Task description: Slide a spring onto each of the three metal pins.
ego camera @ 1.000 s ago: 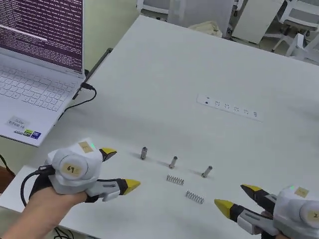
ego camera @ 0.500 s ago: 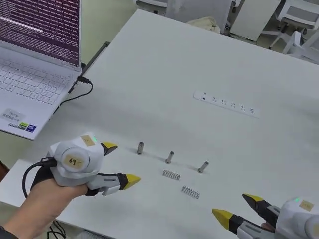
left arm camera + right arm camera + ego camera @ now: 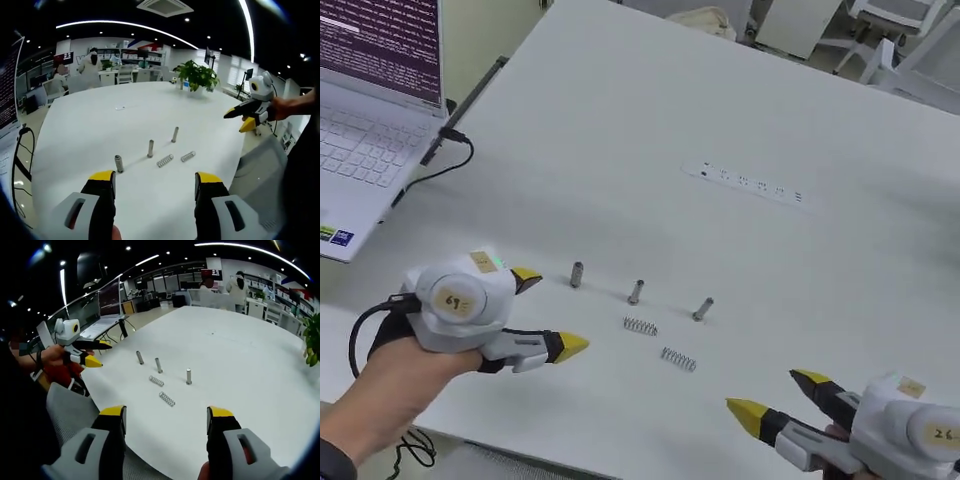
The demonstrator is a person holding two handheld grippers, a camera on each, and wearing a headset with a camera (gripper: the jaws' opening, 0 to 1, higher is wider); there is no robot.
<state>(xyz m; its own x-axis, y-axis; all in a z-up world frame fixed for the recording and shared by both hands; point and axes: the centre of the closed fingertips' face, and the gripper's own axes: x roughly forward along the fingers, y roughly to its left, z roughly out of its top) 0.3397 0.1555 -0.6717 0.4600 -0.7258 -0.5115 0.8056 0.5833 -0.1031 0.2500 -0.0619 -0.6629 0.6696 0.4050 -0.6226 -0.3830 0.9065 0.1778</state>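
Note:
Three metal pins stand upright in a row on the white table (image 3: 620,150): left pin (image 3: 577,274), middle pin (image 3: 636,292), right pin (image 3: 702,309). The left pin looks thicker, with coils around it. Two loose springs lie just in front of the row, one spring (image 3: 640,326) by the middle pin and the other spring (image 3: 678,359) nearer me. My left gripper (image 3: 548,310) is open, left of the pins, with nothing between its jaws. My right gripper (image 3: 776,394) is open near the front edge, right of the springs. The right gripper view has the pins (image 3: 158,365) ahead of the open right gripper (image 3: 167,415).
An open laptop (image 3: 370,130) sits at the far left with a black cable (image 3: 430,170) running from its side. A white power strip (image 3: 745,185) lies beyond the pins. The table's front edge (image 3: 620,465) runs close under both grippers.
The head camera has swung, so the whole scene sits further left and up. Both grippers stay open in about the same places; the pins and springs have not moved.

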